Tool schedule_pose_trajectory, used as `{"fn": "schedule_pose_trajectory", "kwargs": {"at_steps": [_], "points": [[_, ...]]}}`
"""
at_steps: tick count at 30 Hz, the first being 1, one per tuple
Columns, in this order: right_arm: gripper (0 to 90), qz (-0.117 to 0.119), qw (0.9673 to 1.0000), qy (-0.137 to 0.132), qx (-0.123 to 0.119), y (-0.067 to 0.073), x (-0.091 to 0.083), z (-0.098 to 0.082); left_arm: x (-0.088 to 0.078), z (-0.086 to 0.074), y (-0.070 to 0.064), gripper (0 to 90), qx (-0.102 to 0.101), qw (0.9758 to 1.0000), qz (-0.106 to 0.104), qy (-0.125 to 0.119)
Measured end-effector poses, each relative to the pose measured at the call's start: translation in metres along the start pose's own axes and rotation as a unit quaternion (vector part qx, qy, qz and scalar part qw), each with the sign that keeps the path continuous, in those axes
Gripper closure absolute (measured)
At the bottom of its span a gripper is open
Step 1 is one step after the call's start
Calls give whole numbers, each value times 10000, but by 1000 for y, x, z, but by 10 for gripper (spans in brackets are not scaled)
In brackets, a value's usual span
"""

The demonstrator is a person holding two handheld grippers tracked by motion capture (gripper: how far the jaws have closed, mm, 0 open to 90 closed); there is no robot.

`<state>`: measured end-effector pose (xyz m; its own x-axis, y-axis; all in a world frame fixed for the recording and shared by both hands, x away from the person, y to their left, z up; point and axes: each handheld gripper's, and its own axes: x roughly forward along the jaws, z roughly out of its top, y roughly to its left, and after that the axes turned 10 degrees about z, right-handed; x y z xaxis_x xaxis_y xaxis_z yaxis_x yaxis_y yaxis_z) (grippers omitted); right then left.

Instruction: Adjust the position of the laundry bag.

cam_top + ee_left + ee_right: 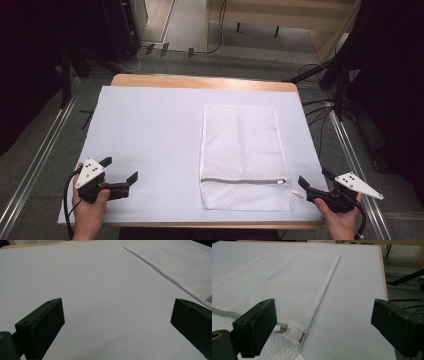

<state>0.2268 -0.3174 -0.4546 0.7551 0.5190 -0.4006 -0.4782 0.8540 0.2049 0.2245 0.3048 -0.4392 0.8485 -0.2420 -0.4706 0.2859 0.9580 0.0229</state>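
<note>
— Lying flat on the white table cover [150, 130], right of centre, 1 white mesh laundry bag [242, 150] is noted. Is its zipper [242, 181] seen?

— Confirmed. The zipper is seen running across the bag near the edge closest to the person, with its pull [282, 328] at the right end.

— How is the left gripper [120, 172] recorded?

— It is held at the near left corner of the cover, well apart from the bag. Its jaws are spread wide, with nothing between them but bare cover.

— And the right gripper [315, 181]?

— It is held at the near right corner, just beside the bag's zipper end. Its jaws are likewise spread wide, and nothing is gripped. In the right gripper view, the pull is seen just beside 1 jaw; contact cannot be told.
</note>
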Motion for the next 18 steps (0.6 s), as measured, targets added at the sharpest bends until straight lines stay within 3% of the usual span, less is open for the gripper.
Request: {"fn": "schedule_pose_trajectory", "kwargs": {"at_steps": [5, 7, 9, 11, 12, 13, 15, 16, 17, 18], "points": [[84, -19, 10000, 8, 39, 1, 2, -1, 8, 7, -9, 0, -131, 9996, -232, -36], [92, -66, 10000, 20, 56, 1, 3, -1, 12, 13, -15, 0, -49, 9997, -233, -43], [106, -85, 9999, 20, 64, 3, 3, -2, 16, 17, -21, 60, -93, 9996, -252, -43], [109, -113, 9999, 50, 33, 4, 5, -3, 26, 23, -31, 61, -187, 9990, -402, 92], [117, -170, 9998, 86, 12, 6, 6, -3, 35, 29, -40, 84, -138, 9989, -386, 210], [117, -170, 9998, 86, 12, 6, 6, -3, 35, 29, -40, 111, -138, 9989, -386, 210], [129, -244, 9997, 83, 15, 7, 6, -3, 46, 37, -54, 144, -81, 9991, -341, 257], [132, -247, 9997, 68, 24, 6, 6, -3, 55, 43, -65, 152, 2, 9988, -363, 317], [132, -247, 9997, 68, 24, 6, 6, -3, 55, 43, -65, 164, 2, 9988, -363, 317], [134, -252, 9996, 77, 44, 6, 6, -3, 67, 50, -77, 185, 54, 9984, -406, 381]]}}
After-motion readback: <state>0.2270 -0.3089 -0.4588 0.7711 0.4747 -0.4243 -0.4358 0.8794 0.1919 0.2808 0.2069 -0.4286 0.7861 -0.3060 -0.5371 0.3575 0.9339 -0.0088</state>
